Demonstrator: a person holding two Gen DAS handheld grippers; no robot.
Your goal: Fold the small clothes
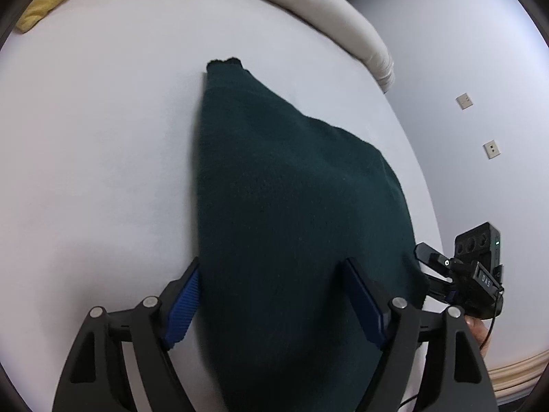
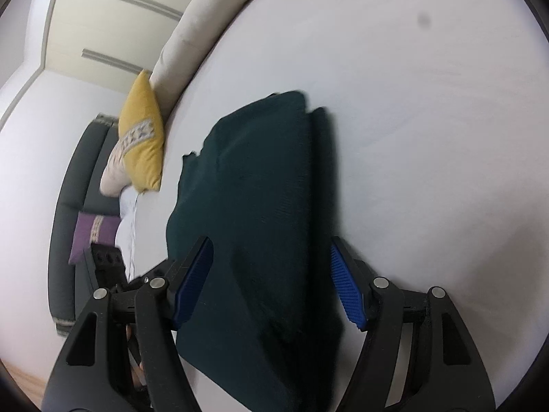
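A dark green knitted garment (image 1: pixel 284 206) lies folded on the white bed sheet (image 1: pixel 103 158), its narrow end pointing away from me. My left gripper (image 1: pixel 272 262) hovers over the garment's near end. Its blue pads (image 1: pixel 183 305) stand wide apart, one at the cloth's left edge and one over the cloth, neither pressing on it. In the right wrist view the same garment (image 2: pixel 260 189) runs between the spread fingers of my right gripper (image 2: pixel 271 240), which is open just above it. The right gripper (image 1: pixel 432 267) also shows at the garment's right edge in the left wrist view.
A cream bolster (image 1: pixel 326 7) runs along the bed's far edge, with a yellow pillow (image 2: pixel 144 137) at its end. A grey sofa (image 2: pixel 68 206) with a purple cushion (image 2: pixel 91 237) stands beyond the bed. Wall sockets (image 1: pixel 464 101) sit on the pale wall to the right.
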